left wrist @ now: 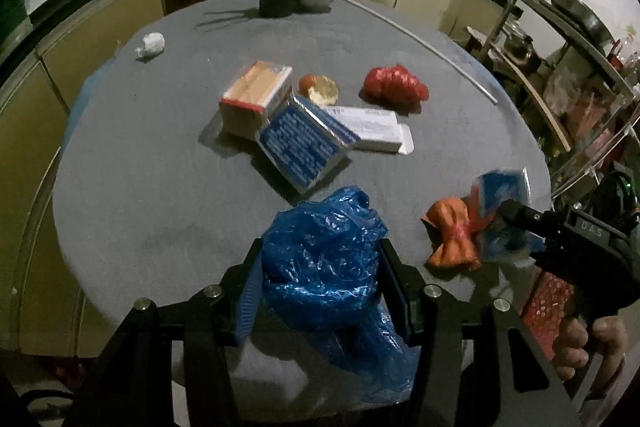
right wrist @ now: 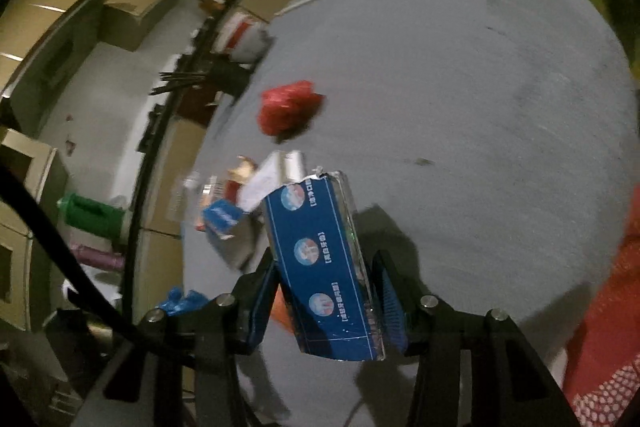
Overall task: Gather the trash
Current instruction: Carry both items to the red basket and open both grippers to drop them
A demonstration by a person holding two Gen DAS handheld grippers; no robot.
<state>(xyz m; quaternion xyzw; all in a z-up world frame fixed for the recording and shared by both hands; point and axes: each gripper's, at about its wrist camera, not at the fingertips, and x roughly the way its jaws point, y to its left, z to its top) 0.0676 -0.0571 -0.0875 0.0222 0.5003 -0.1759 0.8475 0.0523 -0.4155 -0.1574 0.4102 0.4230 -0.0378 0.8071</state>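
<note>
**Two grippers, each holding a piece of trash over a round grey table**

The left gripper [left wrist: 320,279] has its jaws closed about a crumpled blue plastic bag [left wrist: 328,267] — thin, glossy film, bunched between the ribbed blue pads and spilling loosely below them. It looks like the collecting bag, held at its gathered part, likely so the rest hangs free to take rubbish.

The right gripper [right wrist: 324,303] is clamped on the lower end of a long blue carton [right wrist: 320,267], a stiff printed box with a torn top, tilted up and away from the fingers. Gripping one end probably leaves the other free to go into the bag first.

Just beside the right gripper's tip, seen from the left camera, lies a crinkled orange wrapper [left wrist: 452,235]. Further ahead of the left gripper sits a cluster of flat cardboard boxes: a blue-printed box [left wrist: 304,143], an orange-and-white box [left wrist: 256,99] and a white box [left wrist: 368,129], touching or overlapping. Just beyond them rests a piece of fruit peel [left wrist: 320,89], then a wrinkled red plastic bag [left wrist: 396,87]. Far off to the left is a small white paper ball [left wrist: 151,44].

All rest on the matte grey table [left wrist: 160,167].
</note>
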